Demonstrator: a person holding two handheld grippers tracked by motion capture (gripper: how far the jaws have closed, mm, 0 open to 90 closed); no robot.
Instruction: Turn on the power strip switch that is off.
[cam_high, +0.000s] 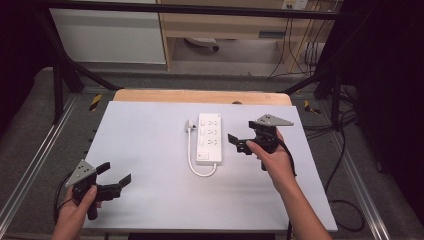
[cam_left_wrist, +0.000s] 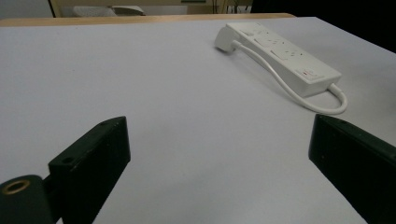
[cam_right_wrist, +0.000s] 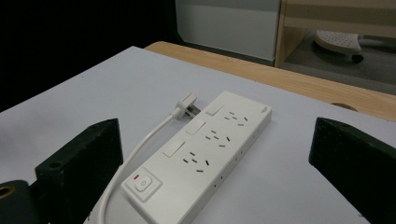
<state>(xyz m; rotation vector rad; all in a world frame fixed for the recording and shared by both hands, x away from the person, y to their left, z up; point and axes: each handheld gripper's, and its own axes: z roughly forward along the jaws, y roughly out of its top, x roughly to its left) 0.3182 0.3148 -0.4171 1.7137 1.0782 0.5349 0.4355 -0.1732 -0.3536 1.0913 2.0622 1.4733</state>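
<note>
A white power strip lies flat in the middle of the white tabletop. Its white cable loops round from the near end to the plug, which rests beside the strip's far left corner. My right gripper hovers just right of the strip, open and empty. In the right gripper view the strip and plug lie between and beyond the wide-apart jaws. My left gripper is open near the front left corner, holding nothing. In the left gripper view the strip sits far off at upper right of that gripper.
A wooden edge runs along the table's far side. Black frame legs stand at both back corners. Cables trail over the floor at the right. A wooden cabinet stands behind the table.
</note>
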